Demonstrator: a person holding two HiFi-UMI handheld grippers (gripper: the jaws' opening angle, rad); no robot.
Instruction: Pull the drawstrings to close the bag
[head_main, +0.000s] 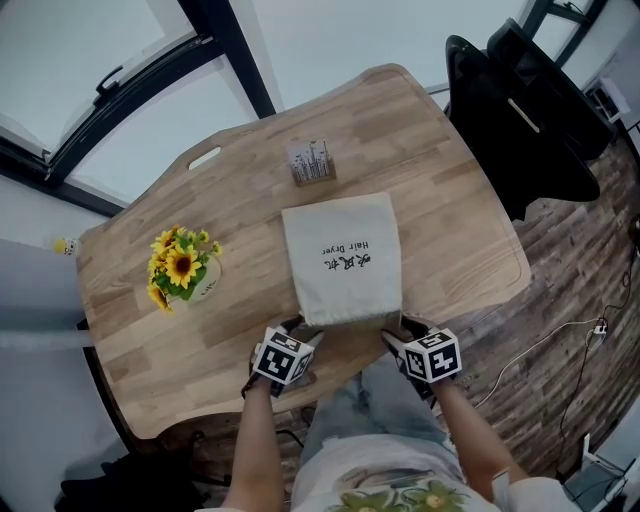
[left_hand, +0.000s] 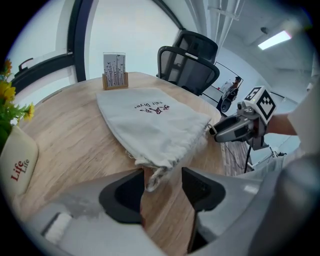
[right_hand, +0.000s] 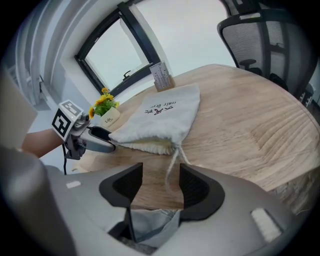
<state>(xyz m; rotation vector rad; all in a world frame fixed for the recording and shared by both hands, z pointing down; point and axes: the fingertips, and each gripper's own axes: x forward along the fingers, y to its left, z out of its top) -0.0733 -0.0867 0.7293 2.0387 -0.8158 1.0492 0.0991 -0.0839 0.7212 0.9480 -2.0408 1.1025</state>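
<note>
A cream drawstring bag (head_main: 342, 258) with dark print lies flat on the wooden table (head_main: 450, 200), its gathered mouth towards me. My left gripper (head_main: 297, 328) sits at the mouth's left corner. It is open, and the knotted left drawstring end (left_hand: 155, 177) lies between its jaws, unclamped. My right gripper (head_main: 394, 328) sits at the mouth's right corner, also open. The thin right drawstring (right_hand: 173, 167) runs down between its jaws. In the left gripper view the bag (left_hand: 150, 120) spreads ahead and the right gripper (left_hand: 235, 129) shows at the right. The right gripper view shows the left gripper (right_hand: 95, 140) opposite.
A white vase of sunflowers (head_main: 180, 268) stands at the table's left. A small card holder (head_main: 311, 162) stands just beyond the bag. A black office chair (head_main: 520, 110) is off the far right corner. The near table edge is right under both grippers.
</note>
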